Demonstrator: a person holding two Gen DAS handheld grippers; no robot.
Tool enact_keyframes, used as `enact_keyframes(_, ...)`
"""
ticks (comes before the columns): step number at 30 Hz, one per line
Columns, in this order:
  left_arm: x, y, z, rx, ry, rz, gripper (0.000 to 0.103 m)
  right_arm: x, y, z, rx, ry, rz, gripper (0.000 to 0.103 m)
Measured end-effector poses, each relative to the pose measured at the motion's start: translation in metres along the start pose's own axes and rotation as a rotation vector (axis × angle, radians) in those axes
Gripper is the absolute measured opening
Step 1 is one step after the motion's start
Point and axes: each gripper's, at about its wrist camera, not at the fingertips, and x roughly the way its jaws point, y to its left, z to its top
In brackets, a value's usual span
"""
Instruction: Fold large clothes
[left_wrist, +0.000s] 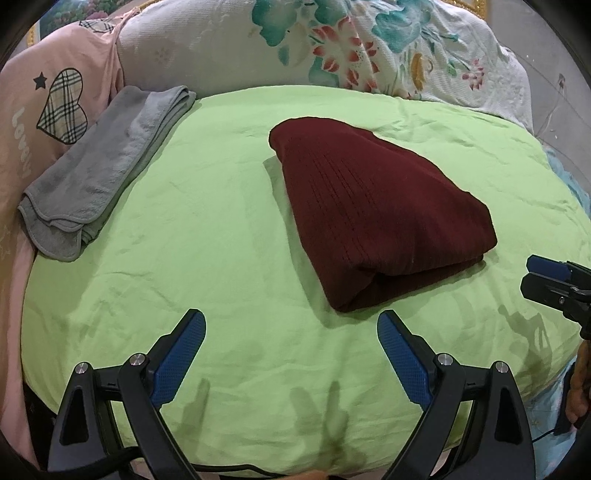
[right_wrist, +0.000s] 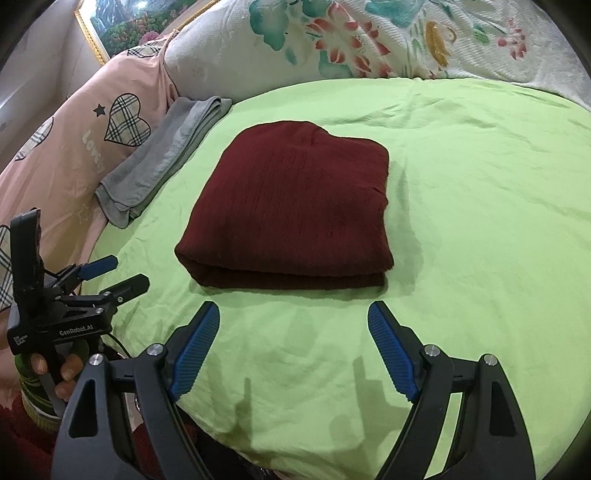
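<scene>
A dark red garment (right_wrist: 288, 210) is lying folded in a thick rectangle on the green sheet (right_wrist: 480, 221) of the bed, near its middle. The left hand-held gripper (left_wrist: 291, 328) and the right hand-held gripper (right_wrist: 293, 317) are both hovering just in front of the garment's near edge — jaws spread wide, grasping nothing. A folded grey towel (left_wrist: 99, 173) is resting at the far left, against a pink pillow (left_wrist: 44, 99).

Grey towel (left_wrist: 92, 173) folded beside pink bedding (left_wrist: 44, 96); floral quilt (left_wrist: 332, 40) behind.
</scene>
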Motion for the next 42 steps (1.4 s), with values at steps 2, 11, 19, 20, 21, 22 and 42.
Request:
enact_keyframes(2, 0.002, -0.001, 0.002, -0.003, 0.000, -0.006, 0.095, 0.003, 0.001, 0.003, -0.007, 0.006, 0.001, 0.083)
enact_keyframes(11, -0.002, -0.006, 0.007, 0.001, -0.017, -0.022, 0.095, 0.014, 0.006, 0.014, -0.029, 0.015, 0.009, 0.083)
enact_keyframes(19, -0.004, -0.007, 0.008, 0.001, -0.025, -0.037, 0.095, 0.017, 0.008, 0.017, -0.030, 0.016, 0.007, 0.083)
enact_keyframes(20, -0.005, -0.008, 0.008, 0.003, -0.026, -0.039, 0.095, 0.017, 0.008, 0.017, -0.030, 0.016, 0.005, 0.083)
enact_keyframes(21, -0.005, -0.008, 0.008, 0.003, -0.027, -0.040, 0.095, 0.018, 0.008, 0.017, -0.030, 0.016, 0.003, 0.083)
enact_keyframes(22, -0.006, -0.008, 0.007, 0.003, -0.028, -0.041, 0.095, 0.018, 0.007, 0.017, -0.028, 0.016, 0.002, 0.083)
enact_keyframes(42, -0.013, -0.013, 0.003, -0.002, -0.033, -0.046, 0.095, 0.009, -0.002, 0.013, 0.007, 0.003, 0.002, 0.083)
